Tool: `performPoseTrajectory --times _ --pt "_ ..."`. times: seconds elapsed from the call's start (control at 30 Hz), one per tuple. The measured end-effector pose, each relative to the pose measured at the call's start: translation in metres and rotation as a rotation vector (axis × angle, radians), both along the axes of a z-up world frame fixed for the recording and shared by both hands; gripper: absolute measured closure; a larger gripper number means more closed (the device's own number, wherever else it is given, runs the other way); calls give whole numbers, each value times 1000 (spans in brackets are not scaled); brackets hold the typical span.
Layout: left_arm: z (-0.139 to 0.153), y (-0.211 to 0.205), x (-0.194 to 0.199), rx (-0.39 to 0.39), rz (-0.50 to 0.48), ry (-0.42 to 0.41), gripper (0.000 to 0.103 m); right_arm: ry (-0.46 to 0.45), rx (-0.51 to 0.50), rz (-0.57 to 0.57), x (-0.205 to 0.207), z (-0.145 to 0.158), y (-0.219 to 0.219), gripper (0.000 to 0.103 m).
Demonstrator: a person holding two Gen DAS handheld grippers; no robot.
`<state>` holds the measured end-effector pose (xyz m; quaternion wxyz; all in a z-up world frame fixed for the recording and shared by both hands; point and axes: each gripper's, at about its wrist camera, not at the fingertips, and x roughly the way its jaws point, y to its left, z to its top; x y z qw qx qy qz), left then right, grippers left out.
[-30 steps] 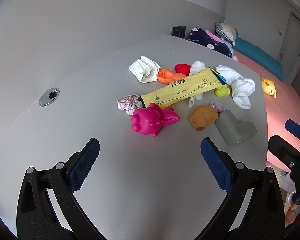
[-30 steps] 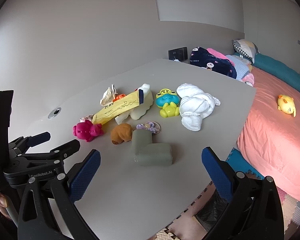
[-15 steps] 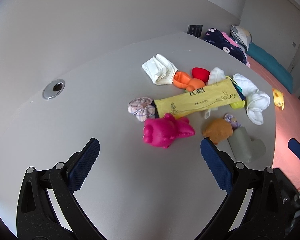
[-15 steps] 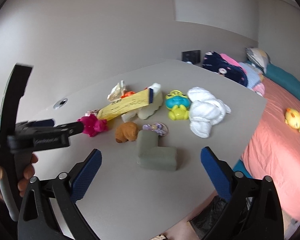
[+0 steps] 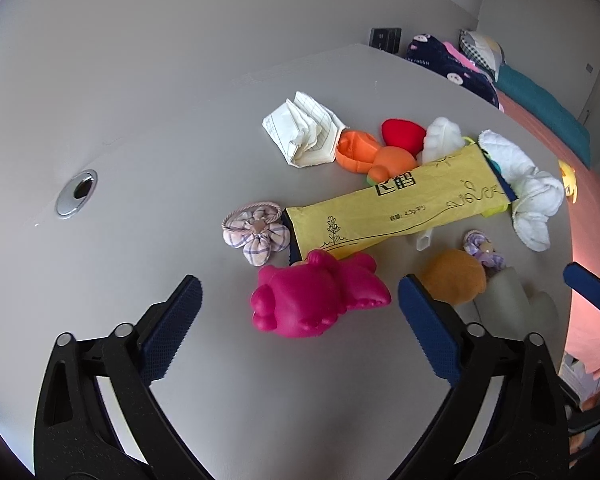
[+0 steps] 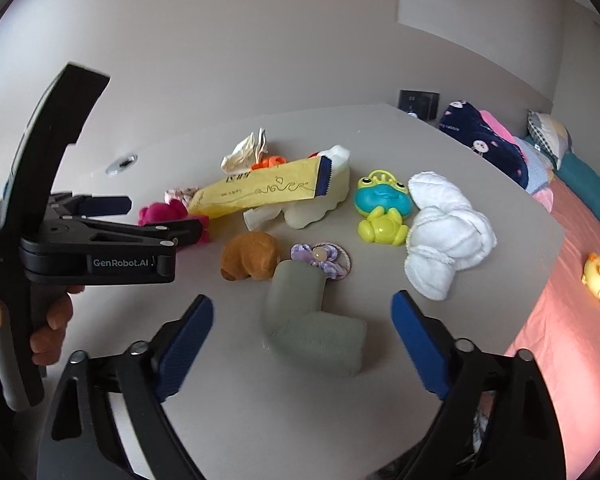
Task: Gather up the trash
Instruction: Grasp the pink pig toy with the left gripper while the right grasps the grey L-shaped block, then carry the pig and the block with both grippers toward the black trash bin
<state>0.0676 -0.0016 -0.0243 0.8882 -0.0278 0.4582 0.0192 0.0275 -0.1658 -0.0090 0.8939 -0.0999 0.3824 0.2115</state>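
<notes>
1. Yellow wrapper (image 5: 400,208): long flat foil-like packet, dark blue serrated ends, printed Chinese characters, a plant drawing and looping script. It lies mid-worktop, propped across the toys.
2. Crumpled paper (image 5: 302,132): white, ruled with lines, creased, just beyond the wrapper beside an orange plastic toy (image 5: 370,156).
3. Magenta toy (image 5: 316,300): glossy moulded animal touching the wrapper's near end.
4. Fabric flower (image 5: 256,232): checked cloth, corded edge, beside the wrapper.
5. Grey foam piece (image 6: 312,320): matte, L-shaped.
6. Left gripper (image 5: 296,316): blue textured pads, jaws wide and closing, nothing gripped; the magenta toy sits between them in view. Side label reads "GenRobot.AI".
7. Right gripper (image 6: 302,340): jaws wide and closing, the foam between them, untouched.
8. Worktop (image 5: 148,152): smooth grey, round metal grommet.
</notes>
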Motion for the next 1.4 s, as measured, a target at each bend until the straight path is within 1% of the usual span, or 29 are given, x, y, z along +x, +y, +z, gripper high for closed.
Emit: performPoseTrajectory --times 0.03,0.07,0.1,0.13,0.2,0.27,0.3,0.33,0.4,0.53,0.6,0.67,0.7,0.77,0.8,0.93,1.0,1.17,1.4 --pt "-2 0 2 -5 0 7 15 6 -4 4 2 -2 1 31" --pt "-4 1 3 -8 0 11 16 16 -9 12 5 -4 2 35" --pt "-6 2 4 -11 0 18 18 22 -12 17 6 -6 3 43" --pt "-7 2 5 -16 -1 23 19 27 -19 23 7 -8 3 47" --pt "-10 2 6 -15 -4 27 20 29 -33 29 8 -13 4 51" --pt "-12 1 6 -13 -12 34 25 31 -31 36 9 -15 3 51" --pt "-13 1 7 -15 -14 40 29 34 -27 40 9 -15 2 52" --pt "-14 1 7 -10 -15 38 31 36 -27 44 9 -15 2 52" --pt "-14 1 6 5 -21 31 38 43 -32 60 10 -16 3 52" --pt "-14 5 4 0 -22 19 38 57 -76 99 14 -20 8 52" --pt "-13 8 1 -1 -7 8 38 67 -78 104 14 -19 7 53" --pt "-9 9 -4 7 -2 -7 38 85 -47 85 15 -17 3 54" --pt "-6 10 -8 11 -1 -19 38 93 -12 69 15 -15 -1 55" --pt "-1 11 -15 16 3 -31 38 107 56 42 16 -10 -12 61" --pt "3 11 -18 14 1 -38 38 113 76 34 15 -8 -16 61" --pt "15 5 -26 24 -5 -63 38 102 90 10 8 0 -24 62" --pt "20 3 -29 12 -8 -74 38 96 124 -18 4 6 -31 63" --pt "31 -16 -32 17 -43 -96 38 76 157 -75 -3 19 -53 63" --pt "42 -62 -33 8 -129 -118 38 40 170 -148 -14 35 -96 63"
